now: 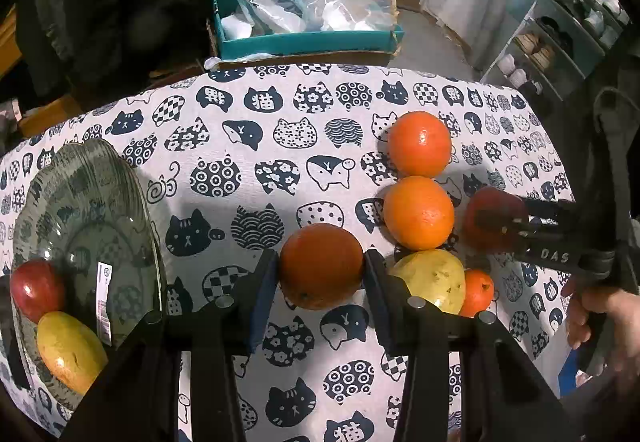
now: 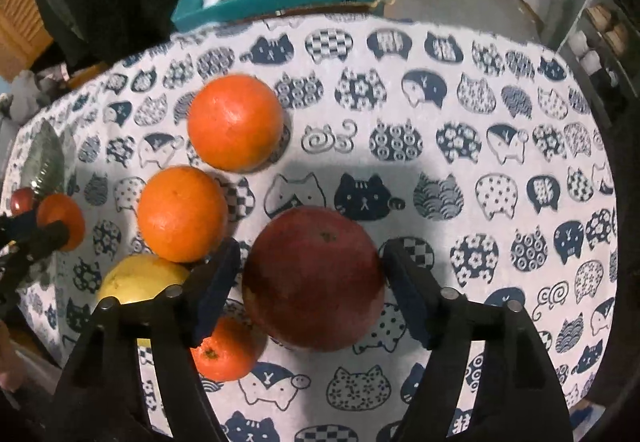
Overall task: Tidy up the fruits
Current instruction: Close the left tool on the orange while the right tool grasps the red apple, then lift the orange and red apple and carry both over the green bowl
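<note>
My left gripper (image 1: 321, 262) is shut on an orange (image 1: 320, 278), held over the cat-print tablecloth (image 1: 240, 145). To its left a glass plate (image 1: 88, 193) holds a red apple (image 1: 36, 290) and a yellow fruit (image 1: 70, 352). On the cloth to the right lie two oranges (image 1: 420, 143) (image 1: 418, 211), a yellow fruit (image 1: 434, 284) and a small tangerine (image 1: 478, 292). My right gripper (image 2: 312, 274) is open and points down around a large red apple (image 2: 314, 278). Slim gaps show between that apple and both pads. In the left wrist view the same apple (image 1: 482, 201) sits under the right gripper (image 1: 498, 224).
A teal box (image 1: 308, 39) stuffed with plastic bags stands behind the table's far edge. A shoe rack (image 1: 560, 25) is at the far right. A person's hand (image 1: 600, 318) grips the right tool's handle. The oranges (image 2: 236, 121) (image 2: 182, 213) lie close to the left of the right gripper.
</note>
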A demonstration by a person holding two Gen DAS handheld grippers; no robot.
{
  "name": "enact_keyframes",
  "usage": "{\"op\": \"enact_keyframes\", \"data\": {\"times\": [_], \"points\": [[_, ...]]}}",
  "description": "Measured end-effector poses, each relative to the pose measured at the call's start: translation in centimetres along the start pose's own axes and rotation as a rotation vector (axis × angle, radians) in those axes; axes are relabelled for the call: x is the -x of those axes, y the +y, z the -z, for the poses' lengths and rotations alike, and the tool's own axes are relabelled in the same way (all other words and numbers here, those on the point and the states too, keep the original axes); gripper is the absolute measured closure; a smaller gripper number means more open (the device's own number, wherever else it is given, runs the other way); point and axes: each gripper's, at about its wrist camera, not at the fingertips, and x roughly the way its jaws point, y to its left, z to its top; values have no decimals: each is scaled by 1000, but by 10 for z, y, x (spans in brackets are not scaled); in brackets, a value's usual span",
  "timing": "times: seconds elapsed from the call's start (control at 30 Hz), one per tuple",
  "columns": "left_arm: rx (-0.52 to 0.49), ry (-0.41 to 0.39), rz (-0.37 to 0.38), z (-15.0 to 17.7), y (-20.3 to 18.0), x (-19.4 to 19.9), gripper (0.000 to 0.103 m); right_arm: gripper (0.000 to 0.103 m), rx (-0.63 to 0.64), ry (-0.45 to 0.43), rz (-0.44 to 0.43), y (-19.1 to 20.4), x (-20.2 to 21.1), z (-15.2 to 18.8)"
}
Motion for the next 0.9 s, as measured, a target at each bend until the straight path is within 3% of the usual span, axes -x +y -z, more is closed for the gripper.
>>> {"op": "enact_keyframes", "data": {"times": [0.37,0.6,0.9], "points": [[3,14,6,-1,0,-7,59,26,-66,57,-52,-10,-17,2],[0,4,3,-1,-2,-4,59,28,-66,27,-24,-6,-15,7],[-7,-56,-14,-2,-2,23,59,28,-41,-102,24,-1,30,6]]}}
